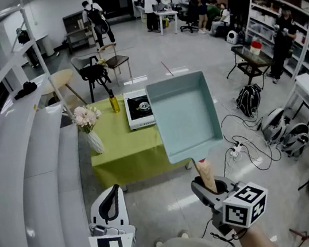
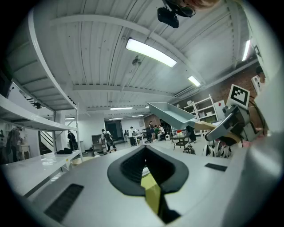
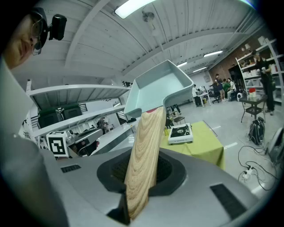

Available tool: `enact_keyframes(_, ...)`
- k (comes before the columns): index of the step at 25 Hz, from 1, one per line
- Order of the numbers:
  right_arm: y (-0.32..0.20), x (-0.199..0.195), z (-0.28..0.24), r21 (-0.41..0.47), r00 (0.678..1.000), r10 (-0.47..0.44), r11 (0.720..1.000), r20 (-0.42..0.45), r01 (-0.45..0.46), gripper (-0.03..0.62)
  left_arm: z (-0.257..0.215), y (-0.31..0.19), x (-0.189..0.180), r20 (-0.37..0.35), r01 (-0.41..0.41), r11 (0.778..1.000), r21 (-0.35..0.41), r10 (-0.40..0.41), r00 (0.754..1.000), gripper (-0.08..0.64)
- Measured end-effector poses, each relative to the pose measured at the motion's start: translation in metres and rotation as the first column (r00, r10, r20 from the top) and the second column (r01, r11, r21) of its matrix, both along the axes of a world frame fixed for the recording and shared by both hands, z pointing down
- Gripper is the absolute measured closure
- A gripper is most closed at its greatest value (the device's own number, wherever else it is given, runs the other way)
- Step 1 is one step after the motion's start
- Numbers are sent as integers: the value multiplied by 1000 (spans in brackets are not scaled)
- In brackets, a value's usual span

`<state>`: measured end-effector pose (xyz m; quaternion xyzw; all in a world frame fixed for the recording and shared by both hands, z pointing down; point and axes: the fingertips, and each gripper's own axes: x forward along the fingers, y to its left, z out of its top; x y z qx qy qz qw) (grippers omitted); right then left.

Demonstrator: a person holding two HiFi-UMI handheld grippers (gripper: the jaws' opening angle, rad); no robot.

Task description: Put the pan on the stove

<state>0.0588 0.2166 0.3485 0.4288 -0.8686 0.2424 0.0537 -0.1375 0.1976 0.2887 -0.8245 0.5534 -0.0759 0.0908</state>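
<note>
Green table (image 1: pixel 125 149), one stove (image 1: pixel 139 109), one pan (image 1: pixel 185 115) in right gripper (image 1: pixel 206 182)

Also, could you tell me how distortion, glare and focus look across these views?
Head view: fisheye bows the white shelves; glare patches on the floor. Left gripper view: dark round vignette, ceiling light blown out. Right gripper view: pan handle in crisp focus, corners dark.
</note>
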Motion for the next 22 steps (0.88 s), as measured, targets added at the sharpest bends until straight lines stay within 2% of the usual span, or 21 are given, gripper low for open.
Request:
enact_keyframes(5, -2, 11, -1, -17, 1000, 3, 1000, 30, -3, 532, 3, -1, 18, -15, -16, 999, -46, 15, 1000, 554)
enact_keyframes(15, -5, 51, 10, -24, 1000, 16, 1000, 8, -15, 532, 8, -6, 50, 13, -4, 999, -39, 5, 1000, 554)
enact_keyframes(19, -3, 70, 18, -23, 1000, 10, 1000, 0, -10, 532, 13, -3, 64, 12, 34, 998, -57, -33, 999, 554)
enact_keyframes(22, -5, 82, 26, -25, 1000, 10, 1000, -9, -10, 532, 26, -1, 80, -2, 15, 997, -76, -15, 1000, 554)
